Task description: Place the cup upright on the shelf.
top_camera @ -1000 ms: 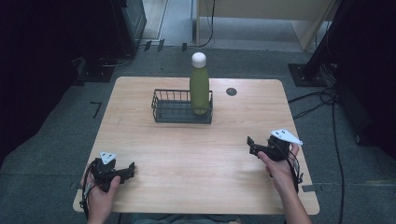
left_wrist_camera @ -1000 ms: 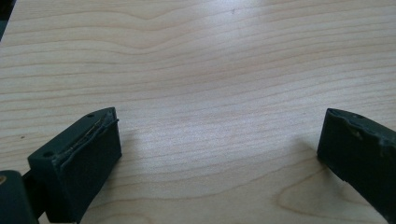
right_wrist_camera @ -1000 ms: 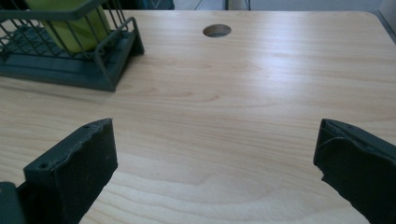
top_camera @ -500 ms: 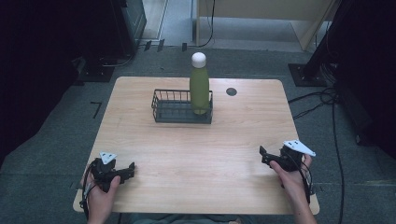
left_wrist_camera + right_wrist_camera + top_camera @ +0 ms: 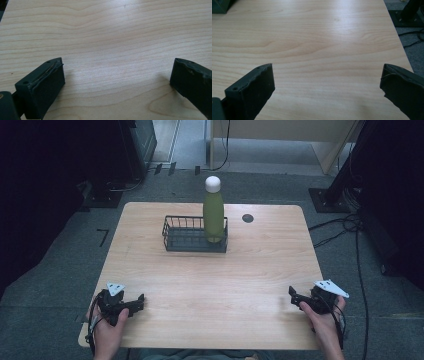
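Both my claws sat wide, holding nothing: left gripper (image 5: 140, 301), right gripper (image 5: 292, 296). Green bottle (image 5: 213, 215) stood upright in the wire basket (image 5: 181, 240), well apart from both

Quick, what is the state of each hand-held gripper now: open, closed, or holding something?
Left hand-held gripper: open, holding nothing, over the table.
Right hand-held gripper: open, holding nothing.
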`<state>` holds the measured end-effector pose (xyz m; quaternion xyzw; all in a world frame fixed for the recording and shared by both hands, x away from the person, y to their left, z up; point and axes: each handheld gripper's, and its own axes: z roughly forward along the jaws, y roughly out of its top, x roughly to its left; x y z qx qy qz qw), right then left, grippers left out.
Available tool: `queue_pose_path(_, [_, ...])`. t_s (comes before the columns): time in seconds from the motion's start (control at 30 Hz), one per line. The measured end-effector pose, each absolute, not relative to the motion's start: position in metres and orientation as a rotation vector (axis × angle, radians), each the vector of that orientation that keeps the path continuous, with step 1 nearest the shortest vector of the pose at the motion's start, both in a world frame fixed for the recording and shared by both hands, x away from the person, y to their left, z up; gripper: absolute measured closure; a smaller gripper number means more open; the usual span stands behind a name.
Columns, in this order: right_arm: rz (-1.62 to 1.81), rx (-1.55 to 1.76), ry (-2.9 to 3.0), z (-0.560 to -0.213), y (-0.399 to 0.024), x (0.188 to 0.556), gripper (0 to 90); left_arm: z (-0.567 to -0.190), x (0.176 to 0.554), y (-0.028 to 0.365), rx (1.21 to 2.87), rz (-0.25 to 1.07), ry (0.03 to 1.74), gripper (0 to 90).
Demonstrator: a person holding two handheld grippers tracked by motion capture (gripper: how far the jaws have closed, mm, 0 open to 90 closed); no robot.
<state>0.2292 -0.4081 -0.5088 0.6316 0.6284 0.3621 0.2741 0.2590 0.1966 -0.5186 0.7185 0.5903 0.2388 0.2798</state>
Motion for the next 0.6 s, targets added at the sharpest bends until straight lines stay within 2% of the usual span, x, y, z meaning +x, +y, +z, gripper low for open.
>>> queue_pose_path(0.6, [0.856,1.745,1.757,-0.524,-0.426,0.201,0.0,-0.519,0.259,0.197,1.925,0.642,1.582,0.0])
